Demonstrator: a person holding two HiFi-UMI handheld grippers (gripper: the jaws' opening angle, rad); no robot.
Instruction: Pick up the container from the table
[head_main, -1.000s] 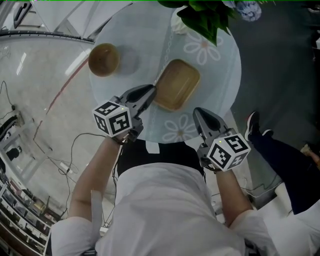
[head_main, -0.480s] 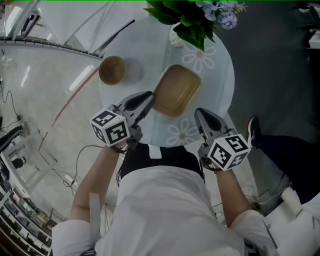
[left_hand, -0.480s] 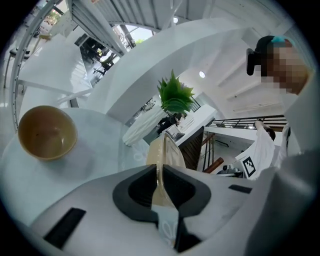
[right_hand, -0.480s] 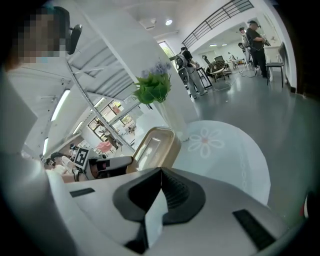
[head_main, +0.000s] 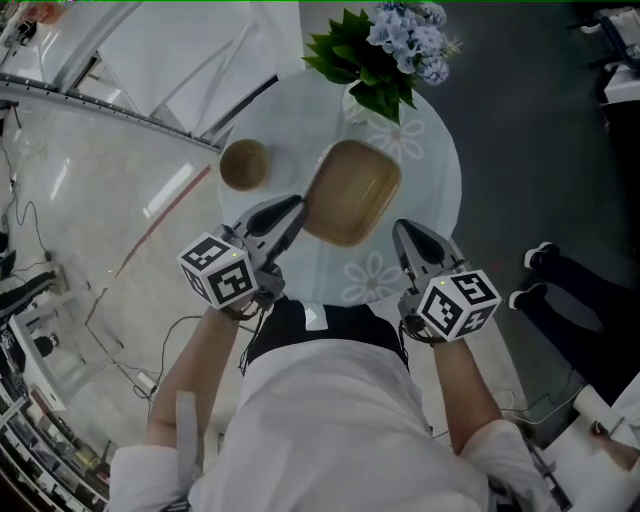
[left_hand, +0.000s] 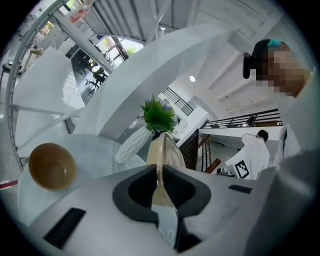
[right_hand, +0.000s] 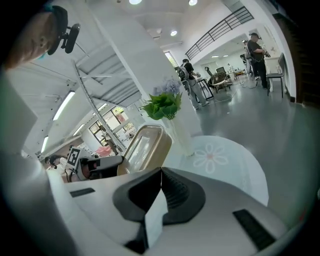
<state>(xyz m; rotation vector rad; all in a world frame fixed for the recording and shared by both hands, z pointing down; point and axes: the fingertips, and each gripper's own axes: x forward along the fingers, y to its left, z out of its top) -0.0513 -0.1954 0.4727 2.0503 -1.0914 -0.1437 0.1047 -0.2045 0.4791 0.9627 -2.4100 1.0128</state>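
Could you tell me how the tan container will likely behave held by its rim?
Probably stiff and light: the container shows no sag with the left gripper pinching one rim only. Held off-centre, it may pivot or slip.

A large open lab hall with office space: glossy grey floor (right_hand: 285, 135), recessed ceiling lights (right_hand: 173, 33), a railed mezzanine (right_hand: 216, 31) high on the far right, people (right_hand: 256, 47) standing at work far off, and a person in a white coat (left_hand: 248, 156) with a square marker on the back
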